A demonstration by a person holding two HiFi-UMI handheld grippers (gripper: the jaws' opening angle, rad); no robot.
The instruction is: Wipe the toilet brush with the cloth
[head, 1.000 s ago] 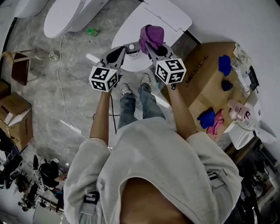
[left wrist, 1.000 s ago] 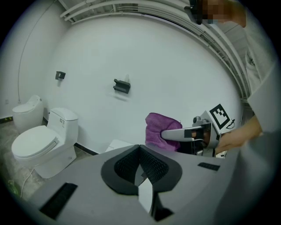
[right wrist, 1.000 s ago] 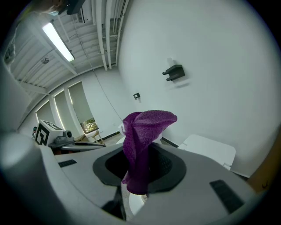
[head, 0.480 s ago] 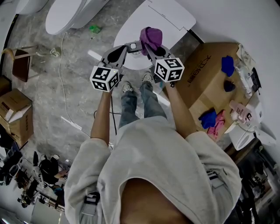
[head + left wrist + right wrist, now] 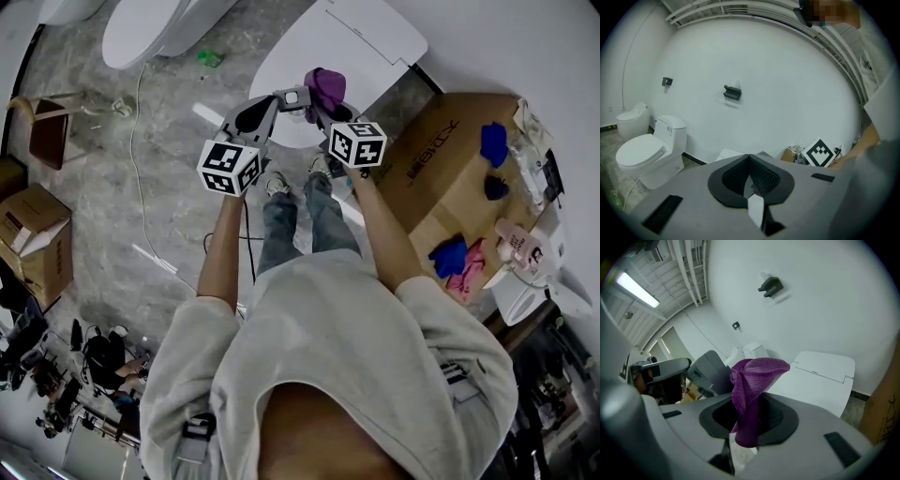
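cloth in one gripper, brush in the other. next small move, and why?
Probably ease the right gripper leftward until the cloth meets the brush. The right jaws are shut on the purple cloth; the left gripper is shut on a white piece that looks like the brush's handle. In the head view they sit side by side, seemingly not touching.

The cloth sits in the right tongs above the toilet.
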